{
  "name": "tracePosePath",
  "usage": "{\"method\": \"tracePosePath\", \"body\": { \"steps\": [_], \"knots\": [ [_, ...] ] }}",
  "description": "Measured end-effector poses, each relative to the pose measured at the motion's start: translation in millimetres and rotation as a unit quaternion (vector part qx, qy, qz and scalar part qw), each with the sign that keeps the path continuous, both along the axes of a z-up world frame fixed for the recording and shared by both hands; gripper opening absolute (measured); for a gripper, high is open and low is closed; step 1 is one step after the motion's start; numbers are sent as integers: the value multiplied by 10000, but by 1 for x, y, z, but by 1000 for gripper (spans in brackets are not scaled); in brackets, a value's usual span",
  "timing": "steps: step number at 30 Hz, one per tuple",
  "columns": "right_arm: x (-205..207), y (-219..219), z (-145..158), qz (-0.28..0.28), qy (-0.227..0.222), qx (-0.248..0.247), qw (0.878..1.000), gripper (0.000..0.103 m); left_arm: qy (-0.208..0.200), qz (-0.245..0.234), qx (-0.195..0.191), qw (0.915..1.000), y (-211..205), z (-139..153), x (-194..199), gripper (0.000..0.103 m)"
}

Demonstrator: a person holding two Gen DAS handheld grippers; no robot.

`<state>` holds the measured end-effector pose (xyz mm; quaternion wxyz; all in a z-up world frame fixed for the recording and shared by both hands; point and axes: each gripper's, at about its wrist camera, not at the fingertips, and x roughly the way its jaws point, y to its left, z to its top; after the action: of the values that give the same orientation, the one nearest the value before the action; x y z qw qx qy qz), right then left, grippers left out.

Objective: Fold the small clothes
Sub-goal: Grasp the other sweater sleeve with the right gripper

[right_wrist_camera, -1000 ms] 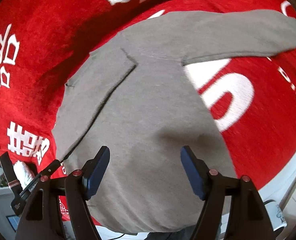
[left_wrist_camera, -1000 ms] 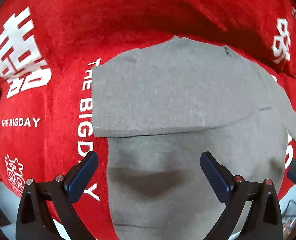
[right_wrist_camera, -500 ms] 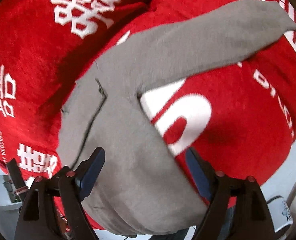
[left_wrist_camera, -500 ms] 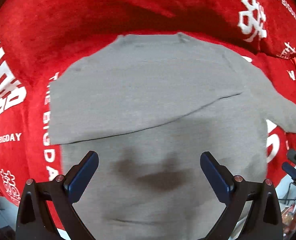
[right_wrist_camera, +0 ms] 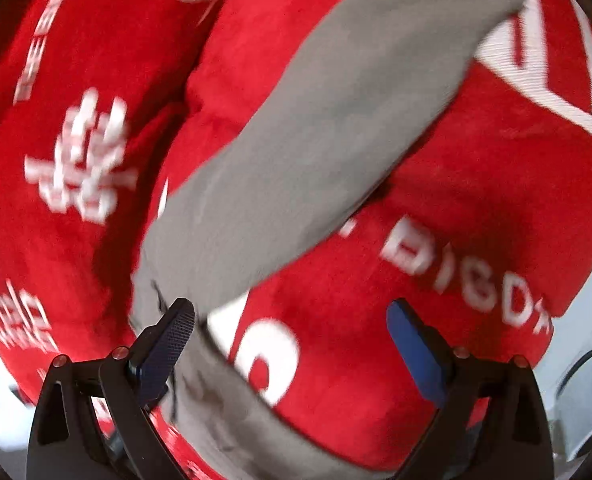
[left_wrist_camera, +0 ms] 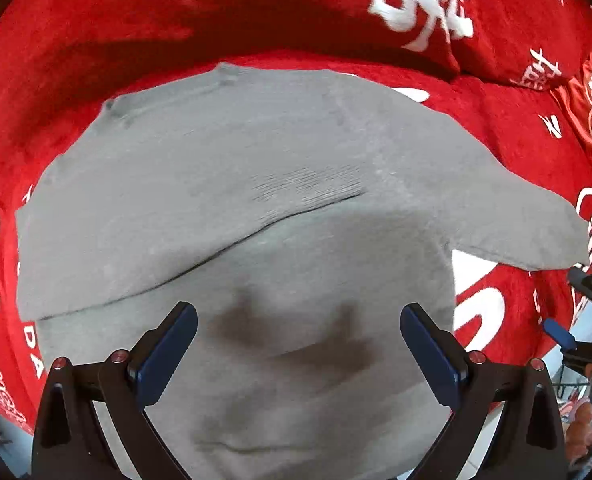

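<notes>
Red blanket with white lettering covers whole surface. Grey shirt lies flat on blanket — one sleeve already folded across chest, other sleeve stretched out over red. Left gripper above shirt's lower part, fingers spread wide, nothing pinched. Right gripper near base of outstretched sleeve — jaws just been opening, now spread; only shirt's edge lies under them, unpressed.

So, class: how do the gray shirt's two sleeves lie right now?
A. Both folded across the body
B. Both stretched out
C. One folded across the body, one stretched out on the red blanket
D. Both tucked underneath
C: one sleeve lies across the shirt; the other sleeve stretches onto the blanket.
</notes>
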<state>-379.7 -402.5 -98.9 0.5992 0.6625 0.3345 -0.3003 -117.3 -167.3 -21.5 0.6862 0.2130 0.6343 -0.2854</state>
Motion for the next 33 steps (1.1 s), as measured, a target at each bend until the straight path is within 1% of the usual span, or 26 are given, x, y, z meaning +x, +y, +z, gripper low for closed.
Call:
{"method": "tracePosePath", "body": {
  "steps": [4, 6, 11, 17, 20, 23, 24, 25, 26, 27, 28, 29, 31, 33],
  "knots": [
    [-14, -20, -15, -481, -429, 167, 9978, 98, 24, -147, 14, 9999, -22, -7, -6, 102],
    [-14, -28, -23, -583, -589, 240, 9963, 98, 97, -200, -23, 9998, -30, -10, -10, 102],
    [-10, -44, -38, -653, -794, 434, 9938, 98, 126, -288, 21, 9995, -44, -18, -15, 102],
    [-10, -63, -34, -775, -1052, 212, 9912, 98, 191, -294, 72, 9994, -54, -26, -20, 102],
    [-12, -69, -38, -906, -1140, 288, 9889, 98, 186, -287, 89, 9994, -53, -27, -20, 102],
    [-16, -69, -43, -1190, -1264, 448, 9838, 97, 185, -235, 110, 9995, -55, -30, -20, 102],
    [-16, -69, -44, -1269, -1272, 487, 9825, 94, 191, -219, 110, 9995, -55, -30, -19, 102],
    [-17, -68, -45, -1328, -1258, 532, 9817, 87, 189, -210, 110, 9995, -55, -31, -19, 102],
    [-17, -68, -47, -1375, -1215, 607, 9812, 63, 167, -203, 119, 9996, -55, -31, -19, 102],
    [-19, -67, -50, -1421, -1197, 671, 9803, 37, 148, -205, 127, 9996, -56, -31, -19, 102],
    [-20, -67, -53, -1472, -1242, 728, 9786, 26, 113, -216, 139, 9996, -57, -32, -19, 102],
    [-21, -66, -55, -1534, -1351, 778, 9758, 12, 80, -231, 152, 9996, -57, -32, -19, 102],
    [-21, -66, -52, -1558, -1417, 718, 9749, 11, 16, -260, 181, 9995, -56, -31, -19, 102],
    [-15, -67, -42, -1403, -1553, 554, 9763, 11, -51, -278, 196, 9994, -55, -29, -18, 102]
  ]
}}
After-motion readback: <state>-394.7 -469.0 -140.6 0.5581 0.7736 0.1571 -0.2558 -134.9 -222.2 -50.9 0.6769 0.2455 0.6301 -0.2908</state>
